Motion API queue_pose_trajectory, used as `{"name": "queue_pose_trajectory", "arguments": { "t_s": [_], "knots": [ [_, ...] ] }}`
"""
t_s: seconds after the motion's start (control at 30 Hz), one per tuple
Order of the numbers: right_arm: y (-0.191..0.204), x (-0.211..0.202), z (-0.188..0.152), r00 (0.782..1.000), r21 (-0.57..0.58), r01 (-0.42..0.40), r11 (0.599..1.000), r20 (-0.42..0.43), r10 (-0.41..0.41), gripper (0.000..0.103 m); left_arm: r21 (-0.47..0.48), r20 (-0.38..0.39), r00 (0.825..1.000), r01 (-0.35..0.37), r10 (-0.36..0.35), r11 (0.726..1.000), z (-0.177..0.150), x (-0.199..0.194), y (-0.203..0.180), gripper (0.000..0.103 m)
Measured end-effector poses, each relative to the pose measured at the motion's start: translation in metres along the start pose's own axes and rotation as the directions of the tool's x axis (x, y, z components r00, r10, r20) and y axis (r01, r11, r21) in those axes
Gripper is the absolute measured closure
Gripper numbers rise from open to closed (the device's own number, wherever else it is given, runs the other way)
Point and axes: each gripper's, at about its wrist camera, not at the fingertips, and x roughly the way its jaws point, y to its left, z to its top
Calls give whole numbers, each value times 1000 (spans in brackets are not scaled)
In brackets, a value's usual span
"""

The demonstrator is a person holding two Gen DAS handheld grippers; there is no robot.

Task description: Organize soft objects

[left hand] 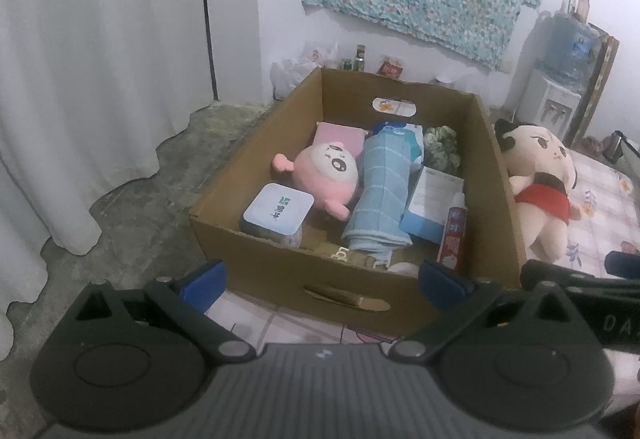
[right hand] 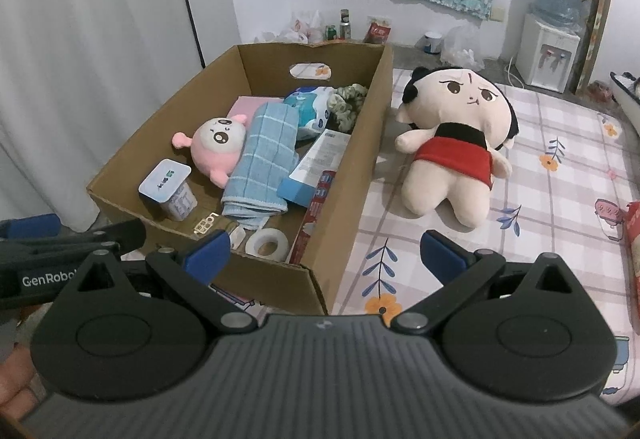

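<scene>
Both grippers, left (left hand: pixel 320 279) & right (right hand: pixel 325 253), spread wide, gripping nothing; cardboard box (right hand: pixel 344 175) w/ pink plush (right hand: pixel 214 147) ahead-left of right gripper, big doll (right hand: pixel 456 143) ahead-right.

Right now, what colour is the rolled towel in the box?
Light blue with a pale grid; the towel shows best in the right wrist view.

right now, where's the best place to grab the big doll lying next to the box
Take the big doll at its waist, across the red skirt, coming from above with the open right claw. It lies face up on the mattress, and the waist looks narrower than the wide head, so it likely fits between the fingers.
</scene>
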Motion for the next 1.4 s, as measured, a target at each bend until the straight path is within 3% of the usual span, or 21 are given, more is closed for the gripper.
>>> {"name": "queue_pose_trajectory", "arguments": {
  "t_s": [1.4],
  "knots": [
    [-5, 19, -4, 998, 16, -1, 1000, -60, 2, 1, 6, -54, 998, 9, -9, 1000, -2, 18, 2, 4]
  ]
}}
